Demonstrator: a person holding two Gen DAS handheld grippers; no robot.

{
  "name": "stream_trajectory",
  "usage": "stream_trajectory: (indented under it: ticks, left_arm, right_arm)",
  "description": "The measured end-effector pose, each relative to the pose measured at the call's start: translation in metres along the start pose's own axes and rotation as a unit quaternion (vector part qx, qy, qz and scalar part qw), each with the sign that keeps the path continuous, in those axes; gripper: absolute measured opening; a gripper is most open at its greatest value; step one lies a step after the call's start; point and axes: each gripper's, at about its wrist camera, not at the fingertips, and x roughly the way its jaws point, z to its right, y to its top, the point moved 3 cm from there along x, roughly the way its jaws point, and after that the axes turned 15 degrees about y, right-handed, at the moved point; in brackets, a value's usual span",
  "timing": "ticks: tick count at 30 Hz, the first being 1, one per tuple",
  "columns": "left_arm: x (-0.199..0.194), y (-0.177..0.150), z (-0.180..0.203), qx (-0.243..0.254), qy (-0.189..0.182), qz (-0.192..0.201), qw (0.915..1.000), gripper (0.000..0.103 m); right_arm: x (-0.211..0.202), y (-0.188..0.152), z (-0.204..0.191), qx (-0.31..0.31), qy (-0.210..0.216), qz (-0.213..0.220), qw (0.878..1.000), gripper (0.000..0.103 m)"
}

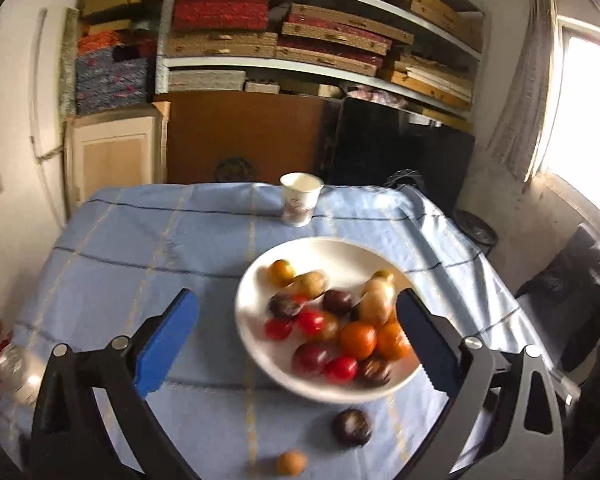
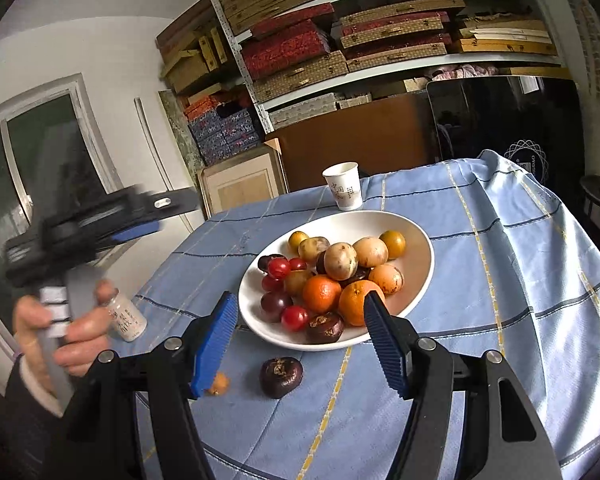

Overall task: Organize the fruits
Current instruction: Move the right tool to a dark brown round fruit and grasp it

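Both grippers [image 1: 298, 344] [image 2: 300, 336] gaped empty over the bowl [image 2: 416, 300].
Only the right view showed the hand [image 2: 60, 332] and bottle [image 2: 126, 316] at the table's left edge.

Small orange fruit [image 2: 219, 383] behind claw finger [image 2: 214, 344]

White shallow bowl [image 2: 420, 240] sits upright on the counter, toward its far edge and roughly central. Contents heaped: two oranges [image 2: 321, 293] at the near side, tan speckled fruits [image 2: 341, 261] on top, small red fruits [image 2: 279, 267] and dark purple ones [image 2: 275, 305] to the left, yellow-brown ones at the back. Outside the bowl, nearer the front edge: one dark purple-brown fruit [image 2: 281, 376] resting apart from the rim, and a small orange-brown fruit [image 2: 219, 383] left of it.
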Motion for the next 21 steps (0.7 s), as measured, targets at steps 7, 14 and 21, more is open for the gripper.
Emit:
stream_trajectory:
  ticks: [7,14,21]
  left_arm:
    - [-0.014,-0.062,-0.045,-0.034,0.021,0.002,0.9992,0.098]
    - [0.002,-0.085,-0.071,-0.059,0.067,-0.037,0.9953,0.098]
    - [0.006,-0.091,-0.089,-0.095,0.064,-0.057,0.9918,0.098]
  right_arm:
    - [0.033,-0.019,-0.01,-0.008,-0.002,-0.058,0.998,0.066]
    - [0.084,-0.044,-0.028,-0.031,-0.024,-0.133,0.99,0.066]
    - [0.1,-0.058,-0.038,-0.068,-0.058,-0.16,0.983,0.066]
